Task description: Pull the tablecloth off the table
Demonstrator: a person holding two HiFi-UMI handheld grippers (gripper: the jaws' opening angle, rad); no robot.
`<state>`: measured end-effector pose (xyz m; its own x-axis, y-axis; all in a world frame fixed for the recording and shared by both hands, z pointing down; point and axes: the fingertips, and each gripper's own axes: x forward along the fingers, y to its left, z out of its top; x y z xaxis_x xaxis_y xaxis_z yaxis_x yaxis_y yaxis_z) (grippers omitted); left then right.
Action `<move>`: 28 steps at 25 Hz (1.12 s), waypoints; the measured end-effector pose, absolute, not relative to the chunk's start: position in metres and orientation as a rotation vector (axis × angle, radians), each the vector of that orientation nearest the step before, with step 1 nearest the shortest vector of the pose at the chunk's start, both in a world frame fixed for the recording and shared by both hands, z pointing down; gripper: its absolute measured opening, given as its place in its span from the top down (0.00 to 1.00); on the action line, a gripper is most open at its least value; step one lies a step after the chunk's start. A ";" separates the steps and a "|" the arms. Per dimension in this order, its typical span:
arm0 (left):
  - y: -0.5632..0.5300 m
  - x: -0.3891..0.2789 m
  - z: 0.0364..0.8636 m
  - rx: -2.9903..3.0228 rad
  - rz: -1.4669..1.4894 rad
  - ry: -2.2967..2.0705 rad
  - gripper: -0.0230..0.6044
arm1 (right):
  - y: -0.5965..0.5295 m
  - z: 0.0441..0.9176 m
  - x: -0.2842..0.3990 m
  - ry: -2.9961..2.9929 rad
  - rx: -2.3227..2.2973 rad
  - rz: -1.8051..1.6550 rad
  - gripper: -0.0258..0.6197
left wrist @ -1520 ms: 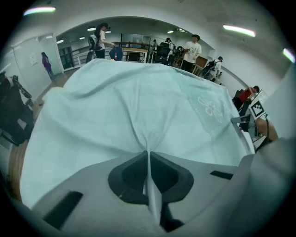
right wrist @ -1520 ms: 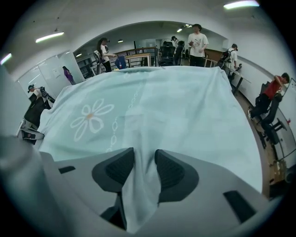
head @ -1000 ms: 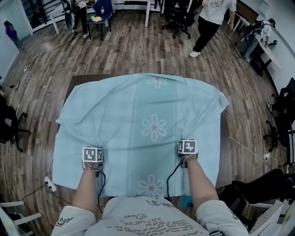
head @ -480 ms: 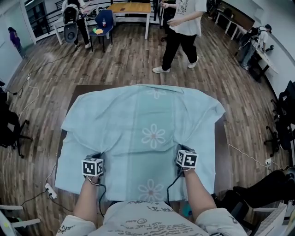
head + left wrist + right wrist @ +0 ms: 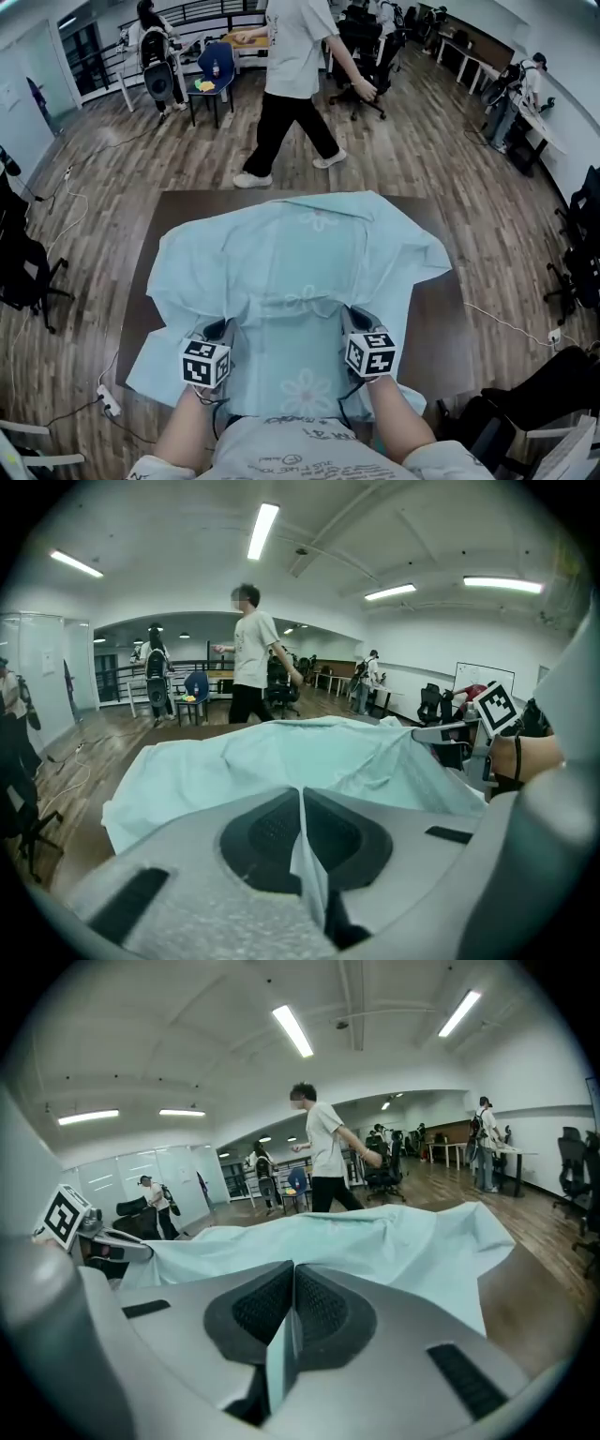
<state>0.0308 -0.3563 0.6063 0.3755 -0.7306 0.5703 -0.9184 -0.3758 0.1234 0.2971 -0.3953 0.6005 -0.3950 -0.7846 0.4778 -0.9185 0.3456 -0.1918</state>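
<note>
left claw (image 5: 218, 330) and right claw (image 5: 353, 321) each clamp a thin tablecloth (image 5: 300, 253) fold; an uneven tug could slip it free or snag a worktop (image 5: 436, 309) corner.

The tablecloth (image 5: 309, 253) is thin cloth, matt, soft and creased. The left gripper (image 5: 302, 803) and right gripper (image 5: 293, 1283) — grey matt plastic shells, faintly grainy, with dark pads (image 5: 267, 832) finely ribbed like rubber. The table (image 5: 441, 319) reads dark, smooth, dull — the floor (image 5: 112, 178) is wood plank with a low sheen.
</note>
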 end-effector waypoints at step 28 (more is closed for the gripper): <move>-0.351 0.140 0.408 2.699 0.095 -1.501 0.95 | -0.346 0.402 0.251 -2.773 1.503 0.161 0.94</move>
